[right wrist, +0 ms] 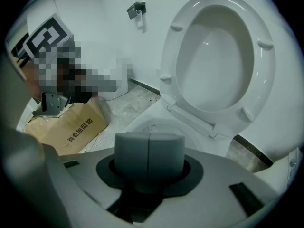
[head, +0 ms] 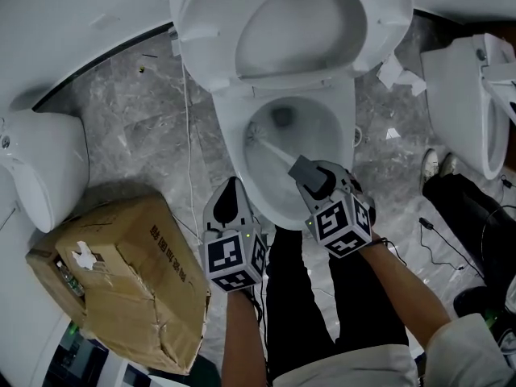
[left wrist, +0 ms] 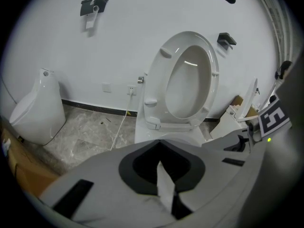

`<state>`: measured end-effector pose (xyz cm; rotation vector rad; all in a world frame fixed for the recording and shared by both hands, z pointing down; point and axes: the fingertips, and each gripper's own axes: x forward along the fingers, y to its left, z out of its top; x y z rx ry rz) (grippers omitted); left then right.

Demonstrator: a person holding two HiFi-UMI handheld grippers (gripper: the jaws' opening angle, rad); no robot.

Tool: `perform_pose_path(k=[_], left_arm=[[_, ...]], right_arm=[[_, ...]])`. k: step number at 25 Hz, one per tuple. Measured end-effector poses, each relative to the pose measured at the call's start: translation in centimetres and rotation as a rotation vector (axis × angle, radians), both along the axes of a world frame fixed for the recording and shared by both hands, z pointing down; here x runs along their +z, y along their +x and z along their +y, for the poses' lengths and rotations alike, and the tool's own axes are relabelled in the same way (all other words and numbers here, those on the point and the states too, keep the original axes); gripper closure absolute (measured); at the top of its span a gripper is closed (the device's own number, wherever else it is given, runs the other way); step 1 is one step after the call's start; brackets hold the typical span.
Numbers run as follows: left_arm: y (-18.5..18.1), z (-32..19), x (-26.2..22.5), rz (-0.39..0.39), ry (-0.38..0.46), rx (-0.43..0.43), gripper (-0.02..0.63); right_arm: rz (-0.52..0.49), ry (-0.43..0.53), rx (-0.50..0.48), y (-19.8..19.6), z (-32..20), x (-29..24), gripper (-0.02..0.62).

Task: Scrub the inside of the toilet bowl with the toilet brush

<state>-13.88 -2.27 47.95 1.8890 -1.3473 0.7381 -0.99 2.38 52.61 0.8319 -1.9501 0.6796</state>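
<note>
White porcelain toilet bowl (head: pixel 322 127), seat (head: pixel 205 31) raised, holds the toilet brush (head: pixel 276 151), its head against the left inner wall; scrubbing judged under way. Right hand-held gripper (head: pixel 316 177) clamps the grey handle. Left hand-held gripper (head: pixel 230 201) hangs narrow, empty. Next move calls for sweeping the other walls and drain (head: pixel 280 118). Cardboard box (head: pixel 121 272): contents unseen.

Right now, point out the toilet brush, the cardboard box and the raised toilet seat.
toilet brush (head: pixel 278 153): head view, on its white shaft.
cardboard box (head: pixel 121 272): head view, on its dented top face.
raised toilet seat (head: pixel 205 31): head view, on the ring's left side.
</note>
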Motion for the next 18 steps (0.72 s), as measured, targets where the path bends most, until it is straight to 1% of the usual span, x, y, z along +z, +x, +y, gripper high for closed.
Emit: perform_pose_path(k=[4, 7, 14, 16, 18], left_arm=[[-0.3, -0.1, -0.2, -0.018, 0.004, 0.003, 0.587], [-1.7, 0.1, -0.5, -0.047, 0.019, -0.045, 0.587], [-2.8, 2.0, -0.1, -0.044, -0.012, -0.078, 0.587], [-2.5, 2.4, 0.1, -0.035, -0.019, -0.082, 0.588], [-1.9, 2.6, 0.2, -0.029, -0.025, -0.068, 0.586]], right_arm=[[0.002, 0.0, 0.02, 0.1, -0.2, -0.1, 0.423], [-0.003, 0.004, 0.039, 0.2, -0.4, -0.1, 0.423], [-0.002, 0.042, 0.106, 0.9, -1.4, -0.3, 0.423], [-0.002, 0.044, 0.116, 1.1, -1.5, -0.3, 0.423], [0.004, 0.048, 0.12, 1.3, -1.6, -0.3, 0.423]])
